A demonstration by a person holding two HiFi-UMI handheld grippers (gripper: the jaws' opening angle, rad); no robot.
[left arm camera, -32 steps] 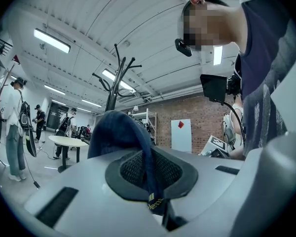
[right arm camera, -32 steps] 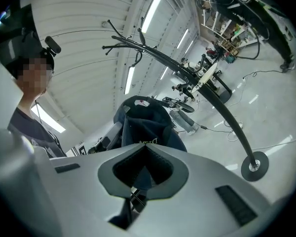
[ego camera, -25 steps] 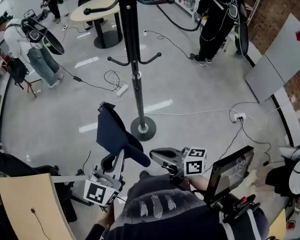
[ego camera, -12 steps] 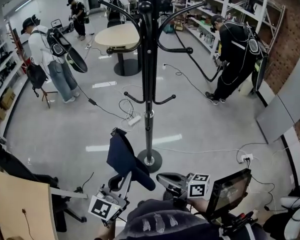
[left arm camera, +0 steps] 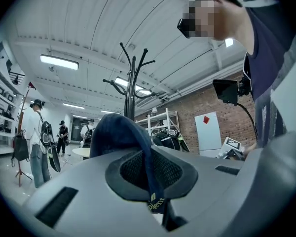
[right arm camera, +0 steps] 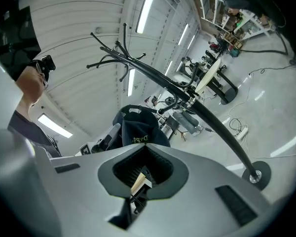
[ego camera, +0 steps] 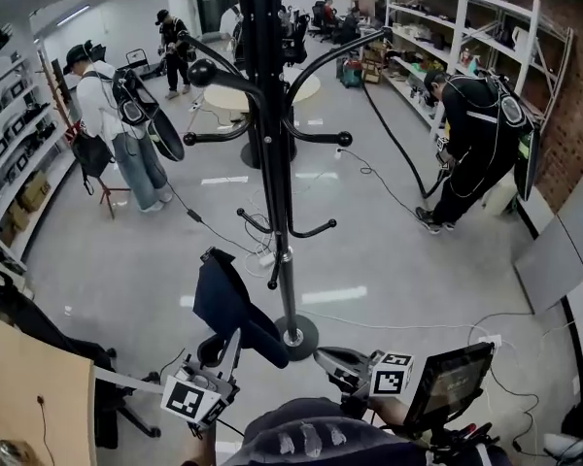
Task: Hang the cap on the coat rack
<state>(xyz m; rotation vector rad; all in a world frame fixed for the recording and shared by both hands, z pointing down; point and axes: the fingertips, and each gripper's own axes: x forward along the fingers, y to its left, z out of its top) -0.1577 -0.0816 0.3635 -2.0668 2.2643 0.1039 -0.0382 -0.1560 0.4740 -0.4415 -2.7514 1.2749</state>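
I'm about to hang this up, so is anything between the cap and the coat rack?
Nothing visible. The cap, held in the left gripper, is just left of the coat rack pole in the head view, with open space between them.

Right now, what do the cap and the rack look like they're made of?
Cap: dark navy cloth with a matte finish, probably cotton or similar. It folds and droops softly.
Rack: looks like black-painted metal with a slight gloss. The hooks are thin and curved, light glints along the pole, and it stands on a round base. Coated wood can't be ruled out.
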